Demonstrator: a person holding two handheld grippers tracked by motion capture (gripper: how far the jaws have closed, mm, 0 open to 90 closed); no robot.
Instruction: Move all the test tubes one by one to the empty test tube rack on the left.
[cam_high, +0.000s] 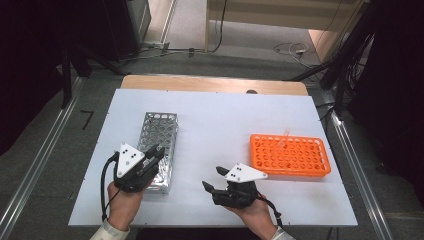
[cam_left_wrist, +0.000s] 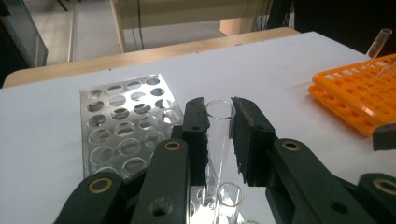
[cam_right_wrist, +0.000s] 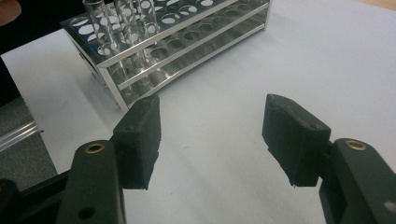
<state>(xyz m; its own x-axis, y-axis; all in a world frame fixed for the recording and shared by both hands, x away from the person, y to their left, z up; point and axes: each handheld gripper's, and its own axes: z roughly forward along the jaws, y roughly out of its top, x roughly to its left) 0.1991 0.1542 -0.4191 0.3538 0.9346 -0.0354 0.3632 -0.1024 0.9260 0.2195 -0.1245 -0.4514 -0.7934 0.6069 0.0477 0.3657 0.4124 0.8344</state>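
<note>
**Glass Tube Clamped at the Metal Rack**

The landmark is the metal rack (cam_high: 159, 150), which stands on the left half of the white counter (cam_high: 215, 120).

The left gripper (cam_left_wrist: 219, 122) is over the near end of the metal rack. Its jaws are clenched on a clear glass tube (cam_left_wrist: 218, 135), gripping it just below the open rim (the tube stands nearly upright). More glass tubes (cam_right_wrist: 122, 23) stand in holes at that same near end of the rack.

The right gripper (cam_right_wrist: 212, 135) is to the right of the metal rack, low over bare counter. Its jaws are released, spread apart, with nothing between them.

The orange rack (cam_high: 290, 155) sits well apart from the metal rack, on its right, and carries one tilted tube (cam_high: 285, 136) at its far edge.
</note>
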